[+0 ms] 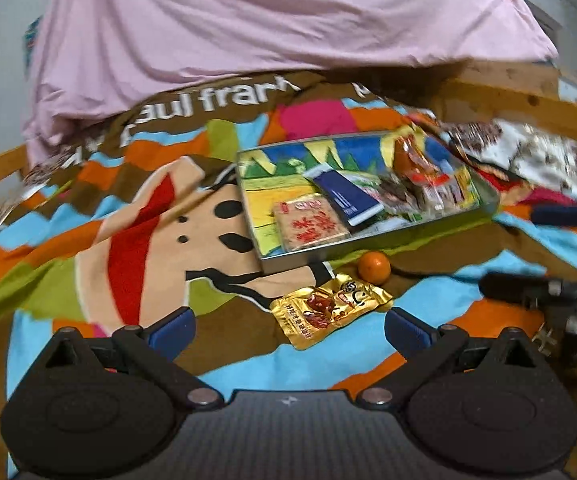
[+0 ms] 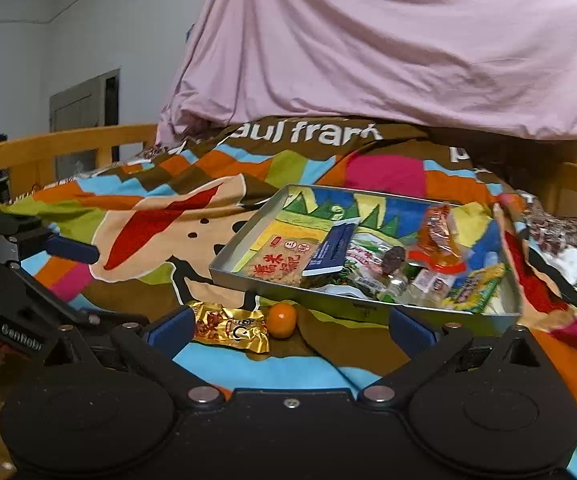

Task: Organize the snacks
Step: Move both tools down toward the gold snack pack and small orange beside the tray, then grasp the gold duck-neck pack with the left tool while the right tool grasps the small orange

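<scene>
Left wrist view put your left claw (image 1: 290,326) nearest, its blue pads spread wide with nothing between them, low over the patterned bedspread (image 1: 136,236). Just beyond lay the gold snack packet (image 1: 330,310), crinkled foil with red print, flat on the cloth, and close behind it the small orange (image 1: 374,267), apart from the packet by a narrow gap. Past both sat the metal tray (image 1: 288,260), holding a tan biscuit pack (image 1: 312,227) with red characters, a dark blue box (image 1: 348,196) and a heap of wrappers at its far right end too blurred for you to sort. The other gripper's dark arm cut in at the right edge.

In the right wrist view your right claw (image 2: 290,330) was likewise spread and empty; its left pad hid the packet's (image 2: 230,326) near end, while the orange (image 2: 281,319) stood beside it. The tray's (image 2: 248,282) near wall masked the lower parts of its contents. Farthest back, a pink sheet (image 2: 388,48) draped above the bed's wooden rail (image 2: 68,140).
</scene>
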`<state>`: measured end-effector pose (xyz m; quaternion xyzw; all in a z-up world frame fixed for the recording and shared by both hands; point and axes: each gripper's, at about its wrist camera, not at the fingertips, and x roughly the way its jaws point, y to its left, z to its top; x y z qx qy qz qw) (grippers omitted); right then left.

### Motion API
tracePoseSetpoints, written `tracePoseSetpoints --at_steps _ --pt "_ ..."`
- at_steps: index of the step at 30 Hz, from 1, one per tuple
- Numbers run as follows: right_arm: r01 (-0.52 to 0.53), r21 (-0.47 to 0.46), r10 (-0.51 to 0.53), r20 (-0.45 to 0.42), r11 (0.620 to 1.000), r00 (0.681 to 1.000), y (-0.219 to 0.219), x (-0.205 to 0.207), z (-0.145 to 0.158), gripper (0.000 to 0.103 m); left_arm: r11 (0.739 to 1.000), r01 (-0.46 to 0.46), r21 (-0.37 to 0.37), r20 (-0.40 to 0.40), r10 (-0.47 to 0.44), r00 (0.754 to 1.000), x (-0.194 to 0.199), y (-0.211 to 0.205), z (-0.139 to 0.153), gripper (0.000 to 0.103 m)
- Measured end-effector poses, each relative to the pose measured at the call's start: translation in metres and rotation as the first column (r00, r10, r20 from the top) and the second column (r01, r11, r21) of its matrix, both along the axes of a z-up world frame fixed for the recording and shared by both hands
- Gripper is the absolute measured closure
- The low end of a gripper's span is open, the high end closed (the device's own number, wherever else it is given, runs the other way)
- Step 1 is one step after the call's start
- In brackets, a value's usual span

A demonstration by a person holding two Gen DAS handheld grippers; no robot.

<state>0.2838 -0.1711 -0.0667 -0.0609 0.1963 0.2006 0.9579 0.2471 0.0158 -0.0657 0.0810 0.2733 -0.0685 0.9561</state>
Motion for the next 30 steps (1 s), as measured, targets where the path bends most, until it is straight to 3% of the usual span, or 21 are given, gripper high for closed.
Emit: tracePoseSetpoints --at_steps 5,8,12,17,20,22,30 --pt "-0.085 -0.065 0.080 -0.077 0.994 0.994 0.005 0.033 -0.017 0.001 0.991 0.093 0.099 -0.006 -0.093 0.996 0.016 -0.011 -0.014 0.000" --pt "-0.120 -0.030 0.116 -0.104 0.992 0.988 0.006 0.045 -0.023 0.001 0.985 0.139 0.103 -0.031 -0.136 0.990 0.031 -0.011 -0.018 0.000" --pt "-0.145 0.045 0.150 -0.123 0.988 0.981 0.005 0.062 -0.021 0.001 0.967 0.222 0.123 -0.082 -0.213 0.974 0.057 -0.011 -0.025 0.000" --pt "-0.144 0.230 0.189 -0.187 0.962 0.964 -0.004 0.087 -0.018 0.008 0.908 0.393 0.145 -0.152 -0.372 0.916 0.077 -0.017 -0.036 0.000" --pt "-0.148 0.259 0.206 -0.214 0.955 0.955 -0.003 0.095 -0.020 0.014 0.874 0.463 0.150 -0.185 -0.435 0.881 0.085 -0.023 -0.042 0.000" --pt "-0.144 0.261 0.209 -0.240 0.954 0.948 -0.001 0.100 -0.024 0.022 0.863 0.478 0.165 -0.189 -0.448 0.874 0.090 -0.026 -0.047 0.000" --pt "-0.115 0.240 0.188 -0.306 0.964 0.933 0.008 0.118 -0.042 0.045 0.874 0.483 0.058 -0.213 -0.461 0.861 0.108 -0.019 -0.057 0.005"
